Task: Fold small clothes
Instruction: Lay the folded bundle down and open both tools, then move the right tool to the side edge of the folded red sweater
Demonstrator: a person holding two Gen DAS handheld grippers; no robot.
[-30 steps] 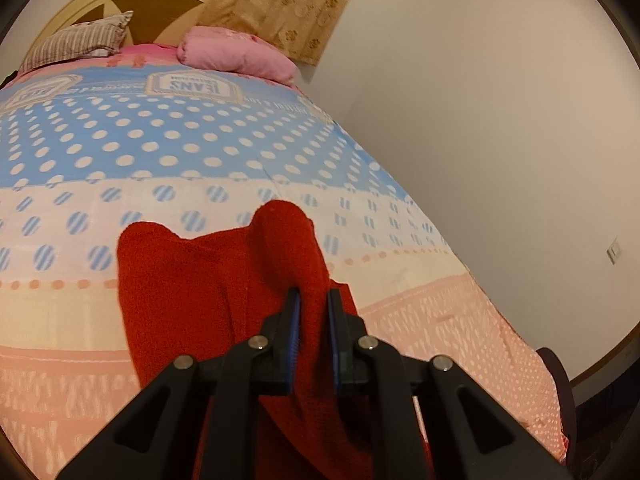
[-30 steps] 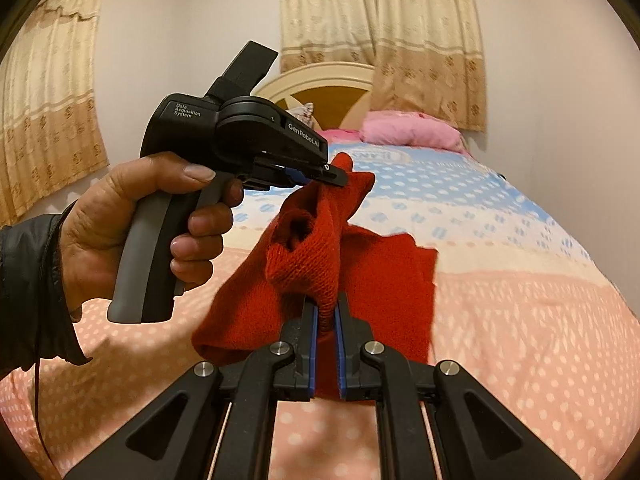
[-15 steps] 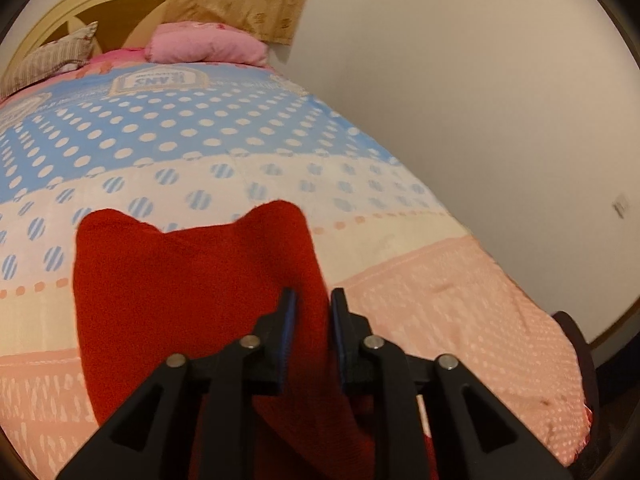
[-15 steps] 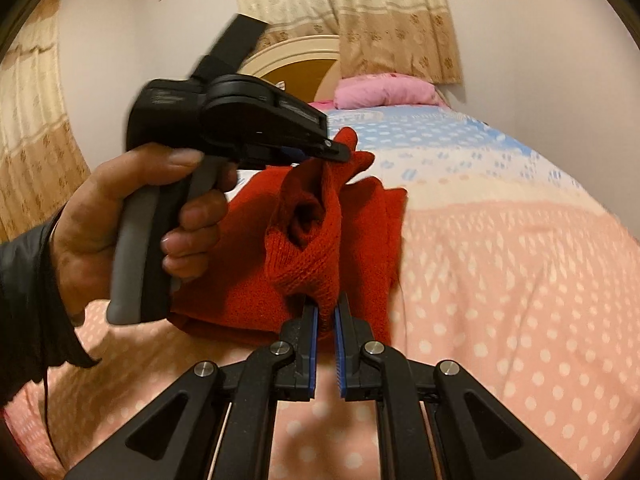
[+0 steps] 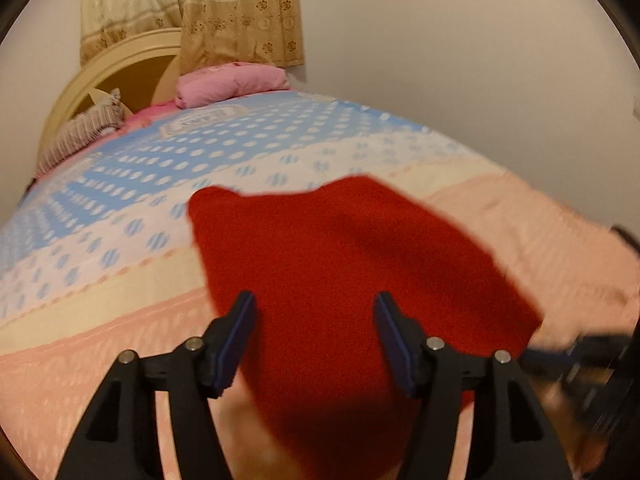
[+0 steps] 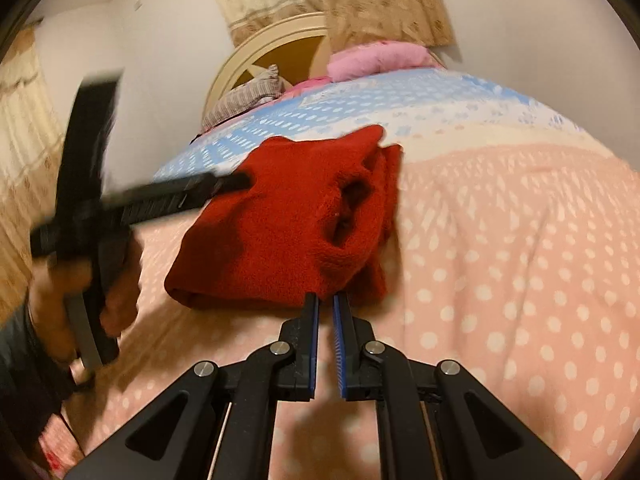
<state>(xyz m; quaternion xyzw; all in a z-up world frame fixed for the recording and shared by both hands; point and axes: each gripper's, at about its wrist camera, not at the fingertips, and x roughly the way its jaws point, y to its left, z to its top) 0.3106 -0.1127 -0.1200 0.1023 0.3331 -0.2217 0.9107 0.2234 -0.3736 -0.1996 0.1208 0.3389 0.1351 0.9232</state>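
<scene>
A red knit garment (image 5: 352, 260) lies folded over on the dotted bedspread (image 5: 120, 340). My left gripper (image 5: 316, 320) hovers over its near part. The jaws are opening wide, their pads clear of the cloth and holding nothing. In the right wrist view the garment (image 6: 280, 232) is a doubled heap with a sleeve opening on its right. My right gripper (image 6: 326, 300) is shut on the garment's near edge, low over the bed. The left gripper (image 6: 236, 182) appears there blurred, held by a hand (image 6: 80, 292), its finger over the garment's far left corner.
The bedspread (image 6: 500, 260) is pink with white dots near me, and cream and blue farther off. A pink pillow (image 5: 232, 84), a striped pillow (image 5: 84, 132) and a cream headboard (image 5: 120, 64) are at the far end. A plain wall runs along the bed's right side.
The left jaws went from shut on the garment's raised corner to wide open, and the corner dropped. The garment now lies flatter. Both grippers sank and rolled.
</scene>
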